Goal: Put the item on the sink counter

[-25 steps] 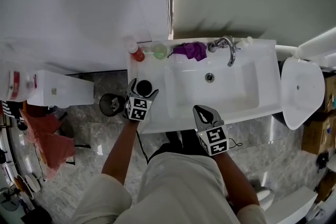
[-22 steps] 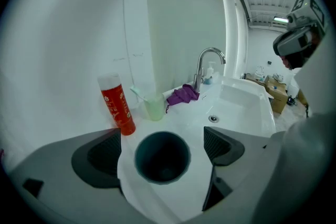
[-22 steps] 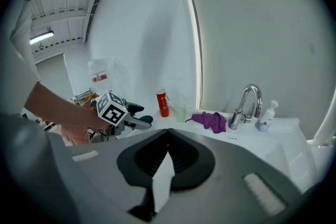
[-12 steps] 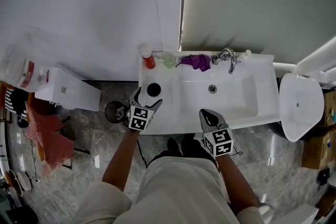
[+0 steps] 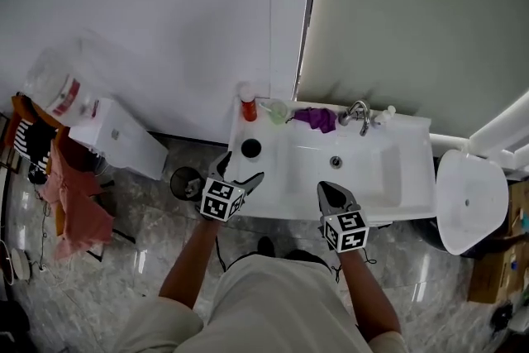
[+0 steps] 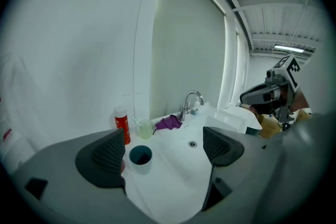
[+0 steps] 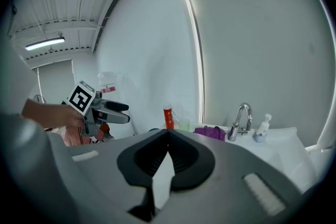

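The orange-red tube (image 5: 248,107) is standing at the back left corner, its print too small to read. Just in front of it the dark cup (image 5: 251,148) is sitting upright on the sink counter (image 5: 277,196), ahead of the left gripper (image 5: 240,171), whose jaws are gaping wide, clear of the cup. The right gripper (image 5: 328,191) is hovering at the counter's front edge, jaws pressed together on nothing
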Demonstrator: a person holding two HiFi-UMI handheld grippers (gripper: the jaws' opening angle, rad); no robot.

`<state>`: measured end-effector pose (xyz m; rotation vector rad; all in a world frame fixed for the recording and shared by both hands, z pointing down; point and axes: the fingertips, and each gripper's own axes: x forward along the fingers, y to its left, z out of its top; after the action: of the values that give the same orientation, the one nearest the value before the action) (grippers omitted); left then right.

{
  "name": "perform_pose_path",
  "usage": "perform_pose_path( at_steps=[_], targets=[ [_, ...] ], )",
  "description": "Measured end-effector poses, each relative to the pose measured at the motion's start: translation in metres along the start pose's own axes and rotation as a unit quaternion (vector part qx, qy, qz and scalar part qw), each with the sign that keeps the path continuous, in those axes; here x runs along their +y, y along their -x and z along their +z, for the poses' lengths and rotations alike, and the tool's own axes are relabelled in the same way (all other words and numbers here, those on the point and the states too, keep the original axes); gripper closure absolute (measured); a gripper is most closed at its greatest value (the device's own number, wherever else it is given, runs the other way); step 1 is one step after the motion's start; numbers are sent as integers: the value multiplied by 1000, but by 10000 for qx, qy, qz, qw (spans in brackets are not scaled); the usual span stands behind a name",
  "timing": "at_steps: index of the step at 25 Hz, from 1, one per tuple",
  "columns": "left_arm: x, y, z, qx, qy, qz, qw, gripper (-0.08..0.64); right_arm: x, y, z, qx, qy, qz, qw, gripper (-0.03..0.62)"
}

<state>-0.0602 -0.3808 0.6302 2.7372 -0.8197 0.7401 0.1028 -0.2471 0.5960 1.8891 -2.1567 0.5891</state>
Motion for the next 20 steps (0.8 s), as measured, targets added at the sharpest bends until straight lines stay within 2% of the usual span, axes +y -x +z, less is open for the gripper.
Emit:
perform_pose_path(
  at_steps=[5,11,20],
  targets=[
    [-24,25,19,-190,113,200,9996,91,-6,14,10,-112,88,273,9995,581],
    [-67,55,28,-351,321,569,9972,131,-17,46,13,-124,260,622,9976,581],
    [-129,107,26,-651,683,1022,9903,235,-30,100,9,-201,407,1137,9925,581]
  ],
)
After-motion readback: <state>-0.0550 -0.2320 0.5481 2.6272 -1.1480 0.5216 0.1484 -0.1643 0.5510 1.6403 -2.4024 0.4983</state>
